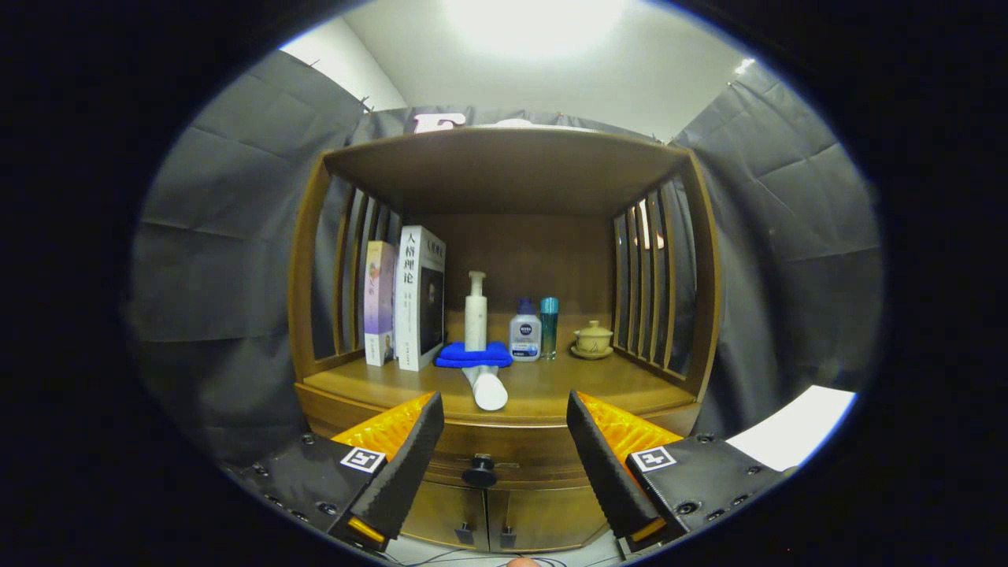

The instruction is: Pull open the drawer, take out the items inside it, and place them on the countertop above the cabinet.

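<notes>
The drawer (480,457) sits shut under the bench's (551,390) front edge, its knob (479,471) between the fingers of the hand-held gripper (504,461), which is spread wide and holds nothing. A tube (487,387) lies near that front edge, perhaps out of the drawer; this fits either end of the job. The gripper points level at the cabinet.
</notes>
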Motion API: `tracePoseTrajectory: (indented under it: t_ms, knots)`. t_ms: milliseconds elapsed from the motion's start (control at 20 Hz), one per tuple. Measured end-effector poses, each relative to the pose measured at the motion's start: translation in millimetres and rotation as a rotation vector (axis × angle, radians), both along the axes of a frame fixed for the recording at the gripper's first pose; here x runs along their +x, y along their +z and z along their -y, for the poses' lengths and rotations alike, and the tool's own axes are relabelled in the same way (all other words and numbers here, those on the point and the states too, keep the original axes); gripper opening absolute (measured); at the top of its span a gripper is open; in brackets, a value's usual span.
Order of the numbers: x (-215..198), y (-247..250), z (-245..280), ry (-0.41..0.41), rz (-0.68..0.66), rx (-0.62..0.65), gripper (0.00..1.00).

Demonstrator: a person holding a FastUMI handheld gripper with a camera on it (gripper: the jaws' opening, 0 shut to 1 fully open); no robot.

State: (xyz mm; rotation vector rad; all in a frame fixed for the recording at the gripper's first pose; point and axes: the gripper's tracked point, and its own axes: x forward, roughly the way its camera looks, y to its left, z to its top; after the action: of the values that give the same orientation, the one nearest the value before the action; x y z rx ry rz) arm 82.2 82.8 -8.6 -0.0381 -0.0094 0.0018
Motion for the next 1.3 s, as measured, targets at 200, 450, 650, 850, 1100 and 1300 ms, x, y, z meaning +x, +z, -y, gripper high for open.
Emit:
tracePoseTrajectory:
  t_ms: [200,450,650,850,1100,1300]
  knots:
    - [-32.5,19.6,-2.8,0.032,0.022,0.032,0.97]
    - [-50.8,32.6,4.1,0.035,0.05,0.061,0.97]
    - [-54.1,30.7,4.7,0.04,0.037,0.074,0.97]
    - [-54.8,25.4,1.3,0.05,0.021,0.07,0.97]
    - [-58.1,27.0,0.4,0.06,0.027,0.067,0.97]
    - [-58.7,30.5,0.7,0.063,0.039,0.074,0.97]
